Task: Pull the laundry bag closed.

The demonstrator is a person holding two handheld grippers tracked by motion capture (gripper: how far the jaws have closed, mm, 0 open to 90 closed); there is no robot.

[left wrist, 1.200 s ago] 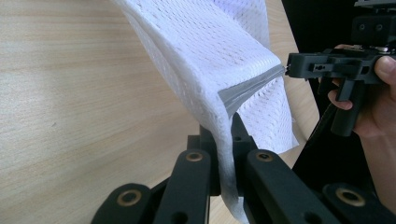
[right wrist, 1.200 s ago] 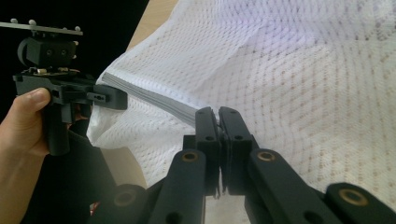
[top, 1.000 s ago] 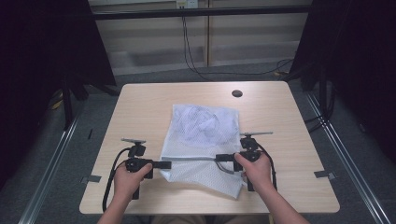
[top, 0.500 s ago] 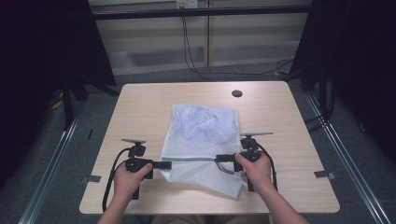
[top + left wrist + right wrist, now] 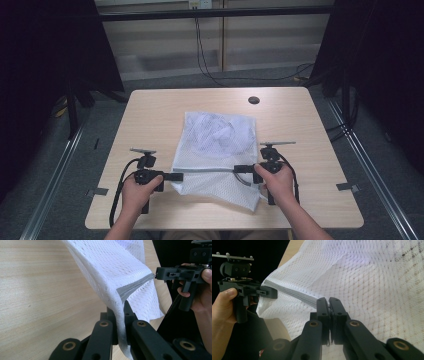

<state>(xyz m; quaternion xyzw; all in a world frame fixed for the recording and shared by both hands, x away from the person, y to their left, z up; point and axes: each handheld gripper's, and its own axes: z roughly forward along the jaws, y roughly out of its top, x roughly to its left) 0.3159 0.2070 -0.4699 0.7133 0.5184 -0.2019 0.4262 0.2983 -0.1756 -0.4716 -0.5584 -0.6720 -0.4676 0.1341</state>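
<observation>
Left tool [image 5: 176,176] and right tool [image 5: 239,169] each pinch one end of the grey band [image 5: 207,171] of a white mesh bag [image 5: 220,137]. The band is stretched between them above the bench [image 5: 150,110].

Left gripper view: white mesh cloth [image 5: 110,270] pinched and stretched above the wooden table [image 5: 37,290].

The left gripper [image 5: 120,315] had its two black jaws closed on a fold of the mesh, the fabric running down between them and out below. From the grip a grey hem band [image 5: 135,286] ran taut up and to the right, to the right gripper [image 5: 157,275], whose black tip clamped its far end. A hand [image 5: 202,297] held that gripper by its handle at the right edge. The cloth hung in a sheet from the upper middle, draped over the pale table, which lay bare at left.
</observation>
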